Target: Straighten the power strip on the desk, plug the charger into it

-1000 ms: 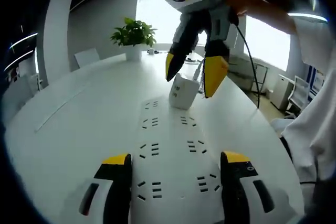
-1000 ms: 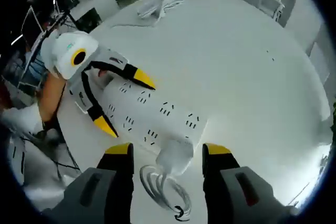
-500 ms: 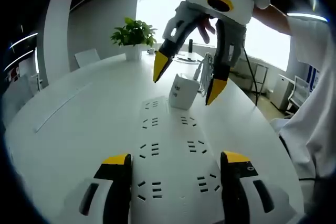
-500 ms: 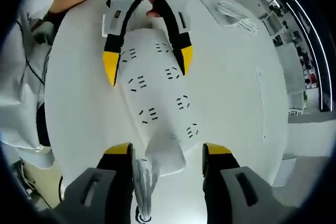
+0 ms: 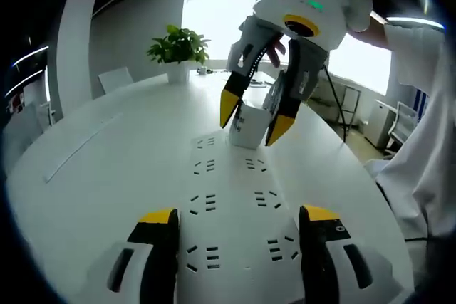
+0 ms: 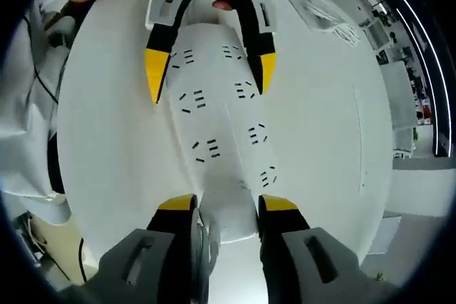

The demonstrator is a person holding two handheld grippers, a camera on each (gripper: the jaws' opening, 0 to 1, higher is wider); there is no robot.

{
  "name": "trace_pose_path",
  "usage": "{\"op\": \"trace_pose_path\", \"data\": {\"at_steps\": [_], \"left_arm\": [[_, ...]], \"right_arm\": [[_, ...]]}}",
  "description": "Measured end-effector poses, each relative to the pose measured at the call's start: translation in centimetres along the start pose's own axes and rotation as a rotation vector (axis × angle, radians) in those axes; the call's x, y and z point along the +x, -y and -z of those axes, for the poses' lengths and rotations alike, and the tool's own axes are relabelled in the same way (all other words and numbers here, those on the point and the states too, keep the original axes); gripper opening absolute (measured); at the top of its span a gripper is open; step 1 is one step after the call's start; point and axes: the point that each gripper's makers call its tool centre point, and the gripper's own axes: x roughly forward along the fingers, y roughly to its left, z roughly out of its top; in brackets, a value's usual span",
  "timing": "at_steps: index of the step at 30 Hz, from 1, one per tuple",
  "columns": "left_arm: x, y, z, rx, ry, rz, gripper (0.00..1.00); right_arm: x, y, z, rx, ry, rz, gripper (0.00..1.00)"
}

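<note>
We see the power strip lying flat along the middle of the white surface, its rows of sockets facing up, and in the right gripper view the same strip runs from our right tongs up to the left tongs. The charger, a small white block, stands at the strip's far end as the left gripper view has it; whether its prongs are fully seated we cannot tell. Our right tongs come down over it there, yellow tips on either side of the block, and in their own view the right tongs are closed in snugly against the charger, gripping its two flanks. A coiled white cable hangs just beside the charger, against the left jaw. The left tongs stand wide apart, one jaw on each side of the strip's near end and holding nothing; from the other side the left tongs straddle that end the same way. Either side of the strip the surface lies bare out to its curved edge. A potted plant sits well apart at the far rim, a white sleeve hangs beyond the right-hand edge, and a bundle of white cord lies near another edge.
</note>
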Motion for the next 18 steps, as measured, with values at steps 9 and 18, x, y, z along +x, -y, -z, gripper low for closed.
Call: {"op": "trace_pose_path", "data": {"at_steps": [9,18], "left_arm": [[0.2,0.5,0.0,0.038,-0.028,0.044,0.70],[0.3,0.9,0.1,0.055,-0.054,0.078,0.70]], "right_arm": [[-0.4,-1.3,0.2,0.056,-0.017,0.015,0.32],[-0.8,-2.3,0.3,0.101,-0.011,0.020,0.32]]}}
